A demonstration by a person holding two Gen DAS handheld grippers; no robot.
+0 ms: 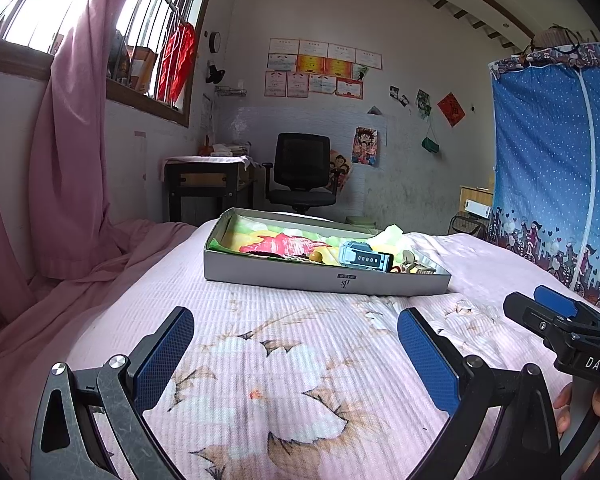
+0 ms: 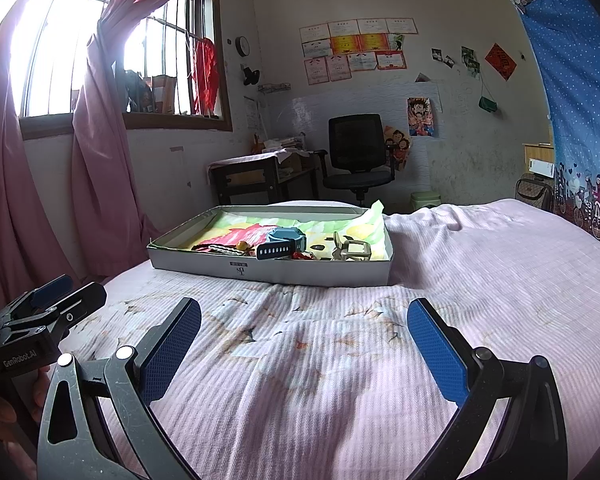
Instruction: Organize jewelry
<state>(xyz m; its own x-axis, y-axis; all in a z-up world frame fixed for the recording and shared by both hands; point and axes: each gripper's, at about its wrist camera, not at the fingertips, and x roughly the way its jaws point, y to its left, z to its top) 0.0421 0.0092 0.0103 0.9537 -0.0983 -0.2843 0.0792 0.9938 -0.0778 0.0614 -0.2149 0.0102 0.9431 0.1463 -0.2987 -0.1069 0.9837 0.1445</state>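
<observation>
daylight is let in through a barred window (image 2: pixel 100 52) hung with pink curtains (image 2: pixel 96 152). a black mesh office chair (image 1: pixel 300 172) is set against the certificate-covered white wall (image 1: pixel 412 60), beside a dark desk (image 1: pixel 208 184).

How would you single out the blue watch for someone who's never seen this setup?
On the pink floral bedspread sits a shallow grey box lined with bright painted paper. Among the small pieces along its near wall, the watch lies about midway. It is the only blue item, chunky-cased, its dark strap showing a row of pale holes.
</observation>
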